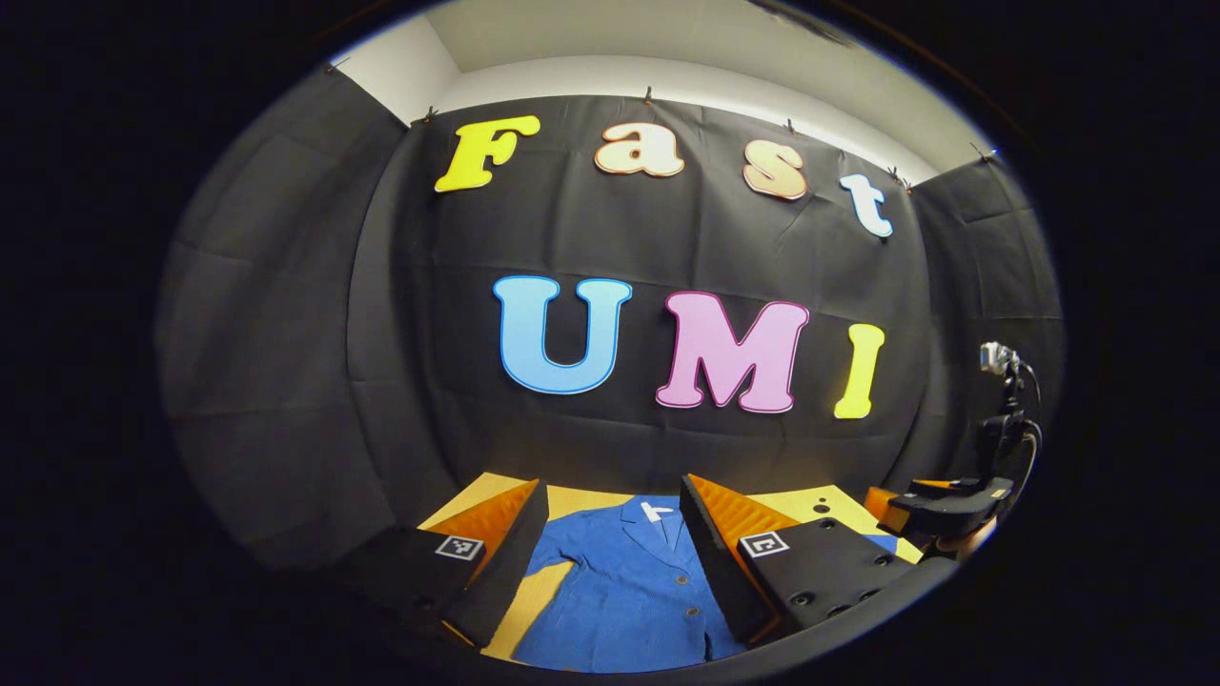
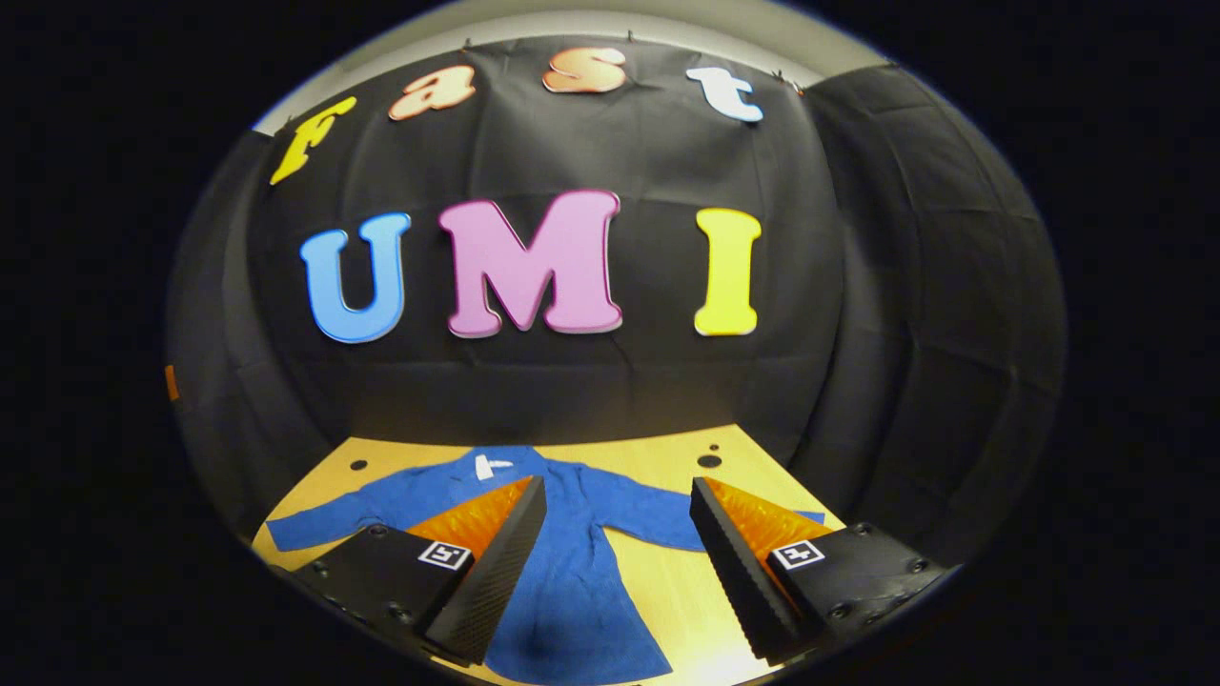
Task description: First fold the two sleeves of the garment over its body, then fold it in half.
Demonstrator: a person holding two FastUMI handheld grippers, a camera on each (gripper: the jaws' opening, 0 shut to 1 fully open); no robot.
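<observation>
Garment [image 2: 572,562] lies flat on the bench [image 2: 667,457], a blue buttoned jacket with its collar toward the booth wall and a white tag at the neck. In the right gripper view it sits in the lower centre of the frame, both sleeves spread out to the sides: left sleeve [image 2: 334,514] reaching toward the lower left, right sleeve [image 2: 658,514] running toward the lower right and partly hidden behind a finger. Neither sleeve is folded over the body.

Right tool [image 2: 615,562], bottom of the right gripper view: fingers spread wide apart, nothing between them, held above the jacket; contact with the cloth cannot be told.

Left tool [image 1: 610,562], bottom of the left gripper view: fingers likewise wide apart, holding nothing. Jacket front with its row of buttons shows between them, lower centre of frame, with bare bench to the left of the cloth.

At the right edge of the left gripper view, the right tool appears again farther off, beside a dark stand [image 1: 1006,410] carrying a small camera.
</observation>
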